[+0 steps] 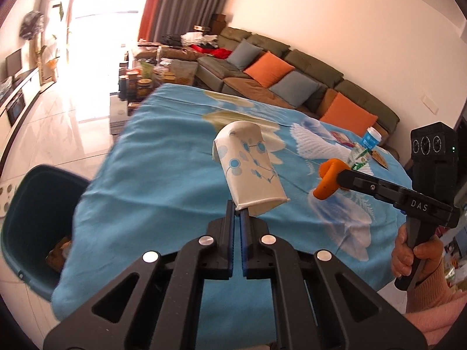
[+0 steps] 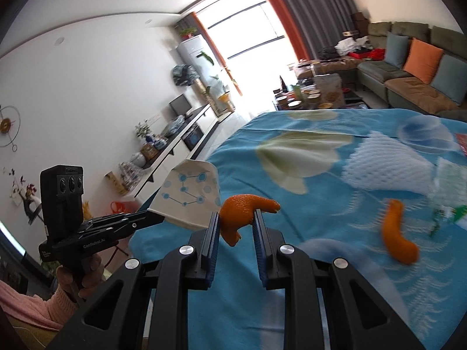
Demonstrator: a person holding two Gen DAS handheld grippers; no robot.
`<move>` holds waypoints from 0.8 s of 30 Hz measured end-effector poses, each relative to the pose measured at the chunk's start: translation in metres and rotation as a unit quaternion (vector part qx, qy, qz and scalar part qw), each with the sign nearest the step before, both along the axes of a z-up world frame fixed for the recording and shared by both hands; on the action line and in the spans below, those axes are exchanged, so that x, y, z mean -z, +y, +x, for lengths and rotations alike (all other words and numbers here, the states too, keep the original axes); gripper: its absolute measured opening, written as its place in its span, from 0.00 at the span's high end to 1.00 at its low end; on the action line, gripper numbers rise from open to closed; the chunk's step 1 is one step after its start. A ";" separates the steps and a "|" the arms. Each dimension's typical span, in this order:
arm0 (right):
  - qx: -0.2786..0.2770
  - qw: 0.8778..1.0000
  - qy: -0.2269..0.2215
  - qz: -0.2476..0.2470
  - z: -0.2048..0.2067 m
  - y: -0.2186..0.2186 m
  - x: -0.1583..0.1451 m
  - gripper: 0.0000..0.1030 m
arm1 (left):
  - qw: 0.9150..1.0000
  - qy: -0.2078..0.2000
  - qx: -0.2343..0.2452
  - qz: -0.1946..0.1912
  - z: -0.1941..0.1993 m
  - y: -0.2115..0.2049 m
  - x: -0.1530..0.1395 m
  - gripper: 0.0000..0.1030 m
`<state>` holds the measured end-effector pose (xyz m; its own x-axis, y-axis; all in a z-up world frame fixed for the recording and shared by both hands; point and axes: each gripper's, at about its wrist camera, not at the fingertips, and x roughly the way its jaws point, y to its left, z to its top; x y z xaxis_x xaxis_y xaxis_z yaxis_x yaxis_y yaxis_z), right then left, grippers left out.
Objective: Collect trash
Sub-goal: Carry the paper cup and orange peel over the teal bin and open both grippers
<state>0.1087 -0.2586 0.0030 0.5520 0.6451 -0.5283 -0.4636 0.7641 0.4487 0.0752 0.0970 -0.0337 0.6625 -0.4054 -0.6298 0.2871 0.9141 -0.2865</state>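
My left gripper (image 1: 237, 208) is shut on the rim of a crushed white paper cup (image 1: 249, 169) with blue dots, held above the blue cloth-covered table (image 1: 163, 157). The cup also shows in the right wrist view (image 2: 189, 195). My right gripper (image 2: 236, 218) is shut on a piece of orange peel (image 2: 242, 213), held above the table; it shows in the left wrist view (image 1: 328, 179). A second orange peel (image 2: 398, 233) lies on the cloth to the right. A dark teal trash bin (image 1: 32, 227) stands on the floor left of the table.
A plastic bottle (image 1: 364, 148) and a red packet (image 1: 341, 138) lie at the table's far right. A white foam net (image 2: 385, 166) lies on the cloth. A sofa (image 1: 292, 81) with cushions stands behind, and a cluttered low table (image 1: 151, 78) beyond.
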 end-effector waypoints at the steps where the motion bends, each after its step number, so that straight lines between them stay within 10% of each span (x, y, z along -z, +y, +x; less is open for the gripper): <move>1: -0.007 1.000 0.000 0.000 0.001 0.006 -0.001 0.80 | 1.000 -0.001 -0.005 -0.001 -0.003 0.006 -0.001 0.96; 24: -0.141 0.990 0.007 -0.007 0.021 0.138 -0.003 0.80 | 0.986 -0.010 -0.169 0.005 -0.057 0.137 -0.008 0.96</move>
<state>0.1293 -0.1205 0.0063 0.3447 0.7653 -0.5437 -0.6530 0.6115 0.4468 0.0186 0.2341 -0.0259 0.7703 -0.1534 -0.6190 -0.0286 0.9613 -0.2739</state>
